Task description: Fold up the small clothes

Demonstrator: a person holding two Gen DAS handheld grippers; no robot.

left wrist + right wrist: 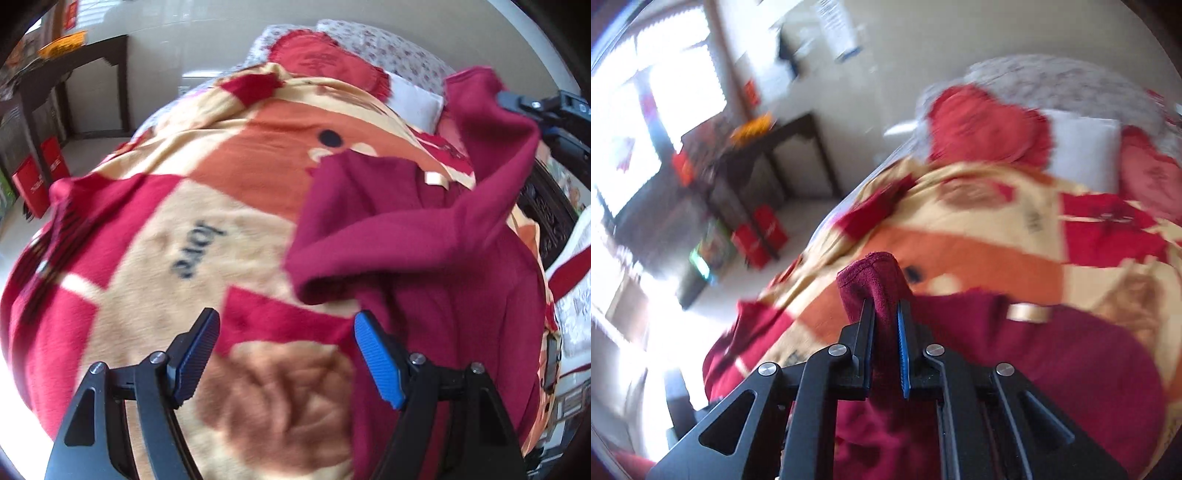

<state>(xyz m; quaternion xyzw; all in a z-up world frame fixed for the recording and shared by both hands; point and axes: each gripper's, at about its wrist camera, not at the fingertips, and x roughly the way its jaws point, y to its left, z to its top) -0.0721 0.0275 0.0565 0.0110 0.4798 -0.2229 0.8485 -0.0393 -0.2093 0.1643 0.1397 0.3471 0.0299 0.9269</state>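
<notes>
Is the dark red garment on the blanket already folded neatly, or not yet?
Not yet. The dark red garment lies rumpled on the blanket, one edge lifted by the right gripper, shut on it.

Maroon fleece garment (424,236) lies rumpled, one edge lifted.

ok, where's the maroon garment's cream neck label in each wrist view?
Left wrist: cream neck label sits right of centre, upper half, on the maroon garment.
Right wrist: label sits right of centre, just right of the right gripper pinching the garment.
Shared landmark: white pillow.
</notes>
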